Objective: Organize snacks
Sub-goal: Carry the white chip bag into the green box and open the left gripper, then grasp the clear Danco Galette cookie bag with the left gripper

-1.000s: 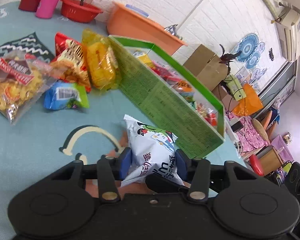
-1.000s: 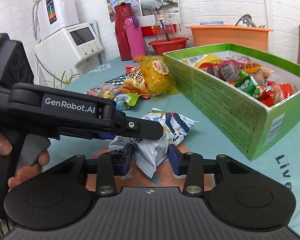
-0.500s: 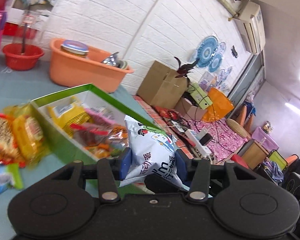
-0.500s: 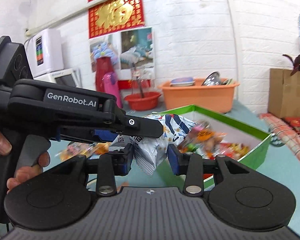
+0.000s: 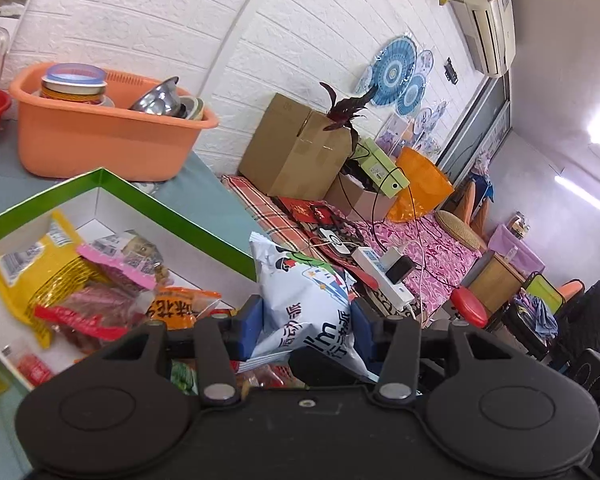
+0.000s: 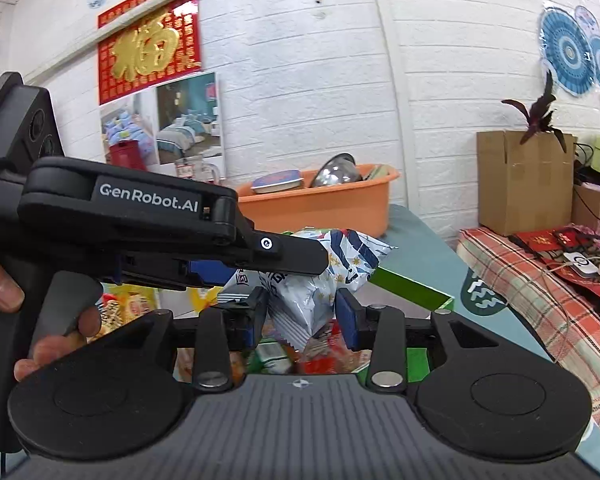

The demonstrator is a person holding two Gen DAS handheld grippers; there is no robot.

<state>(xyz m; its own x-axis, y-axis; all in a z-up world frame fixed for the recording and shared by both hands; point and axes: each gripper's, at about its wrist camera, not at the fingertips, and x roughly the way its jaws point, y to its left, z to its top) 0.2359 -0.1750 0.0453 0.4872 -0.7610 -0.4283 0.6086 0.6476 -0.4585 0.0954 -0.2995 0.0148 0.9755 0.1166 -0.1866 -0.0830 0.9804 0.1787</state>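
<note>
White and blue foil marks the bag (image 5: 306, 304), a puffed snack packet gripped at once by both tools. Left gripper (image 5: 306, 326): blue pads pressed against the bag's two sides, jaws partly closed on it. Right gripper (image 6: 302, 314): jaws likewise clamped on the bag's crimped lower end, seen in the right view as the bag (image 6: 320, 276); the left gripper (image 6: 172, 224) crosses that view from the left, with a hand (image 6: 40, 320) wrapped around its handle.

Change over the last second: the bag, earlier low over the teal table (image 5: 216, 196) beside the box, has been lifted and carried sideways. It now hangs above the near corner of the green box (image 5: 172, 216), clear of the wall. Both grips have stayed as they were; neither has loosened.

Contents of the box: a yellow packet (image 5: 32, 268), a pink-edged packet (image 5: 116, 264) and an orange packet (image 5: 180, 304), among others, lying loosely across the white floor. An orange tub (image 5: 100, 140) of dishes stands behind the box, well apart from it.

Meaning for the task: transport appears nearly complete. By judgement, what remains is a short lowering over the packets, then release by both grippers. Whether the bag is fully inside the rim cannot be told, since the tool bodies hide the near wall; an early release could leave it perched on the edge.
</note>
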